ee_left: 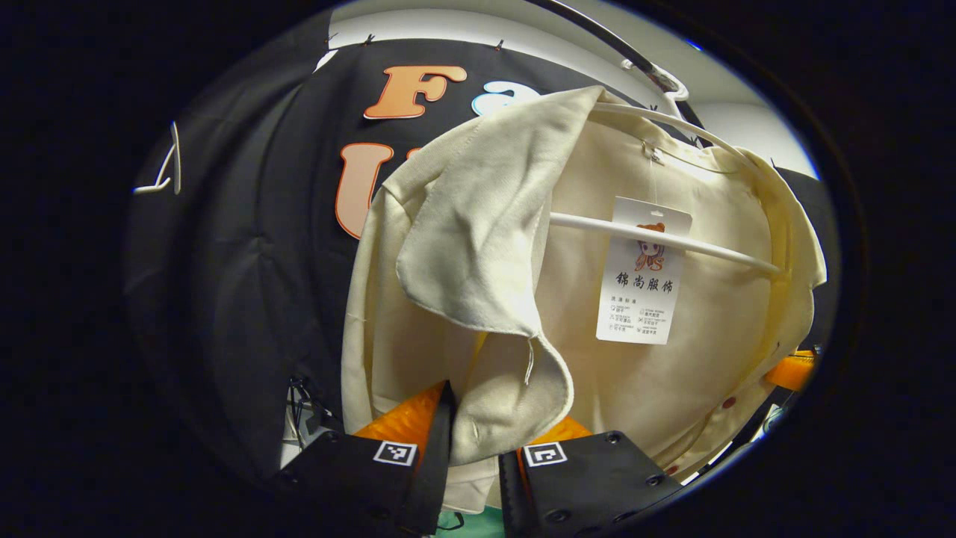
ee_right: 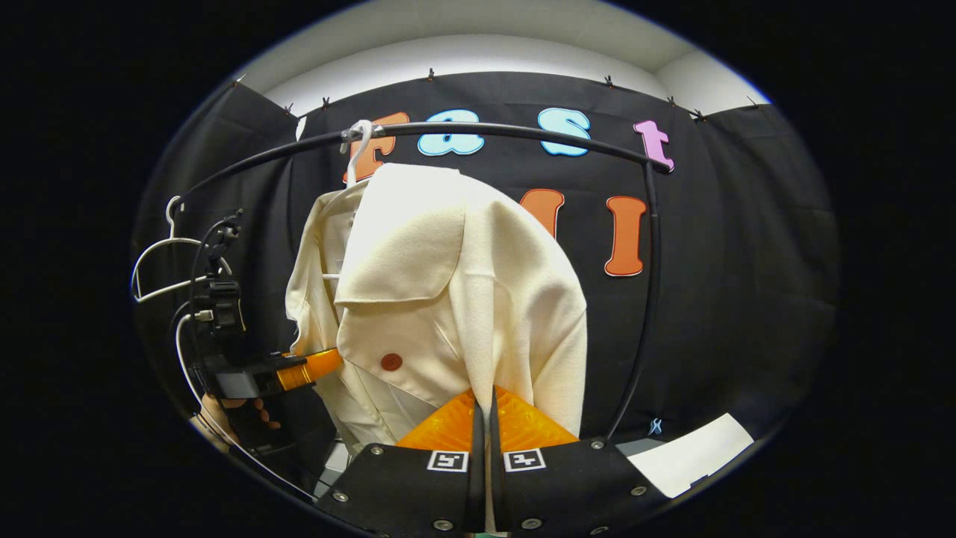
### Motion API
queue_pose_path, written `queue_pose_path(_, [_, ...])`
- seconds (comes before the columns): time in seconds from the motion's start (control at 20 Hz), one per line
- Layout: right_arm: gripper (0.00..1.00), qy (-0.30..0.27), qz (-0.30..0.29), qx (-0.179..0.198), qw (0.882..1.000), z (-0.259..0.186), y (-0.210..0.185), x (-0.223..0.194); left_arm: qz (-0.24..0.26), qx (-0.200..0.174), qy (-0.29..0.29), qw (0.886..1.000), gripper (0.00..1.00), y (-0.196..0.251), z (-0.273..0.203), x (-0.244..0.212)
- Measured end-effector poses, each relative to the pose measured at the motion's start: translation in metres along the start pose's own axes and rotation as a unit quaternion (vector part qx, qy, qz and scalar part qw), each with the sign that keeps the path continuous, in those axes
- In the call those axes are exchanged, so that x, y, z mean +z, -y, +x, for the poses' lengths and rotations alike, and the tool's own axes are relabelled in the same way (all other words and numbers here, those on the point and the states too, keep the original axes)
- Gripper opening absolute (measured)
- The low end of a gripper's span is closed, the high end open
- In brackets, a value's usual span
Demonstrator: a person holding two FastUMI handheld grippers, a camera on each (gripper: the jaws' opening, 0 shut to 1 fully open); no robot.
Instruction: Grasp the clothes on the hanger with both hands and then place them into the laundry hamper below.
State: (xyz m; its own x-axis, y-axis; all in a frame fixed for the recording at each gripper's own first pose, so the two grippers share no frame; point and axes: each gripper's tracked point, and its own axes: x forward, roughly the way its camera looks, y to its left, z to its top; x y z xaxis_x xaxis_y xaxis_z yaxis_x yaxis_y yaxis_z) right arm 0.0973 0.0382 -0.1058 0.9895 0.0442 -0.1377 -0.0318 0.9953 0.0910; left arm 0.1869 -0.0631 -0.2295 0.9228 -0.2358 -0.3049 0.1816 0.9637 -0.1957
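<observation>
Jacket [ee_right: 448, 299]: cream, one dark button, hangs on a white hanger [ee_left: 672, 239] hooked over the black rail [ee_right: 485, 131]; a paper tag [ee_left: 642, 276] dangles inside.

My left gripper [ee_left: 474, 456]: fingers apart, a fold of the jacket's front edge hanging between them; I cannot tell whether both press on it. Seen from the right gripper view, it sits at the jacket's left edge, held by a hand [ee_right: 246, 411].

My right gripper [ee_right: 484, 441]: fingers nearly together, pinching jacket cloth at the hem.

Spare hanger [ee_right: 160, 254]: far left.
</observation>
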Motion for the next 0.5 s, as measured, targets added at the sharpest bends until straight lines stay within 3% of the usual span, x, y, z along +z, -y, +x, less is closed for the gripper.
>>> queue_pose_path(0.1, [0.03, 0.005, -0.002, 0.000, 1.000, -0.008, 0.004, 0.007, 0.000, 0.029, -0.001, 1.000, 0.16, -0.013, -0.002, -0.002])
queue_pose_path(0.15, [0.03, 0.009, -0.001, 0.000, 1.000, -0.012, 0.006, 0.012, -0.006, 0.026, 0.000, 1.000, 0.09, -0.012, -0.005, 0.002])
queue_pose_path(0.25, [0.02, 0.013, -0.001, 0.000, 1.000, -0.020, 0.007, 0.018, -0.023, 0.020, -0.002, 1.000, 0.08, -0.011, -0.012, 0.004])
queue_pose_path(0.5, [0.02, 0.043, -0.010, 0.004, 0.999, -0.046, 0.015, 0.053, -0.026, 0.048, 0.011, 0.998, 0.07, -0.040, -0.037, 0.024])
